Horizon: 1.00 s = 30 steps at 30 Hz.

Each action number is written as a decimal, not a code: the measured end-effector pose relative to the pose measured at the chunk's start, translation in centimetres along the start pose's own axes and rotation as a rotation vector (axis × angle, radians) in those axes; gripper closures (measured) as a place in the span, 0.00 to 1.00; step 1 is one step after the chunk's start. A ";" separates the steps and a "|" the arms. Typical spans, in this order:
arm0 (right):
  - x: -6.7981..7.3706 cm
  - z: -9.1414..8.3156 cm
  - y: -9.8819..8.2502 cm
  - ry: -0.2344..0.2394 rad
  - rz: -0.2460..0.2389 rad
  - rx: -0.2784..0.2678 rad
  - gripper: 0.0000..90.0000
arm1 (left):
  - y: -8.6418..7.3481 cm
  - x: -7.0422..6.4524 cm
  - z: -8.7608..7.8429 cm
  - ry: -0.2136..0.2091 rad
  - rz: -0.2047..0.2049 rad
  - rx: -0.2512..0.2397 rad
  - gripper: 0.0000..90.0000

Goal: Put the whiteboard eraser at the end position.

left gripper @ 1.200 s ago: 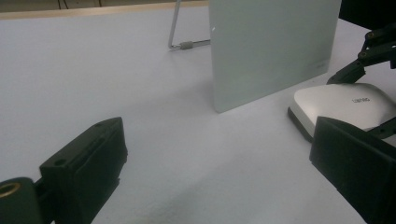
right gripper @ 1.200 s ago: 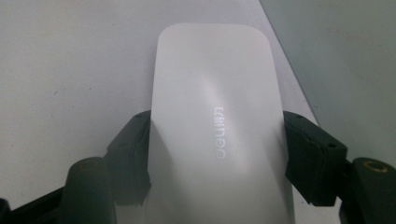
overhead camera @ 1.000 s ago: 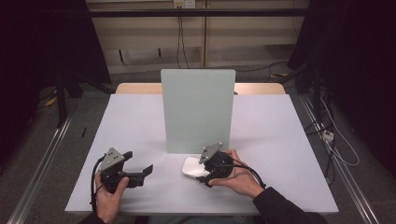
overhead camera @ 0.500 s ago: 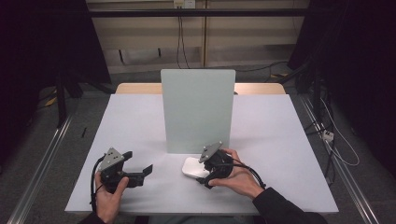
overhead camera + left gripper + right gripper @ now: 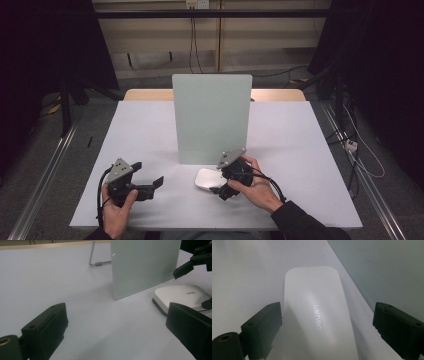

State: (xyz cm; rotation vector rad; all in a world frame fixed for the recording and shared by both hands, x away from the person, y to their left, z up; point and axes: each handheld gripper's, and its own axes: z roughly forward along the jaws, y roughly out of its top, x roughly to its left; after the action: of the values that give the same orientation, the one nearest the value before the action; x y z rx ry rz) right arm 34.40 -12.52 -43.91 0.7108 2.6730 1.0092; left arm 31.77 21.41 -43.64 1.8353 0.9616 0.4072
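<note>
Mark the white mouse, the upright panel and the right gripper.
white mouse (image 5: 317, 315): right gripper view, top shell by the logo.
upright panel (image 5: 212, 117): high view, middle of its face.
right gripper (image 5: 327, 325): right gripper view, midway between its open jaws.

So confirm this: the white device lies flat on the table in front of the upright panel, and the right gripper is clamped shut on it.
Not clamped. The right gripper stands open, its jaws just having spread, with the white device lying between them untouched, as the right gripper view shows. The device does lie flat on the table in front of the upright panel.
</note>
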 end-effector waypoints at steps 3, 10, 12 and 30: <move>-0.1 -0.3 -0.1 -0.009 0.014 -0.012 0.07 | 0.0 -0.1 0.0 0.002 -0.006 -0.003 0.04; -0.3 -1.5 -0.6 -0.072 0.065 -0.077 0.08 | 0.0 -0.2 0.2 0.003 -0.010 0.005 0.04; -0.5 -1.8 -0.8 -0.075 0.091 -0.100 0.08 | -0.1 -0.2 0.3 0.012 -0.011 0.003 0.04; -1.3 -3.1 -2.2 -0.230 0.203 -0.212 0.08 | -0.1 0.1 -0.1 0.032 -0.012 0.000 0.04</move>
State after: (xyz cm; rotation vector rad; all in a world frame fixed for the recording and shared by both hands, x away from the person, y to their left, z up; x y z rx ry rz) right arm 33.62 -16.35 -43.00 1.0002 2.2935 1.1596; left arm 31.73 21.56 -43.69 1.8272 0.9942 0.4299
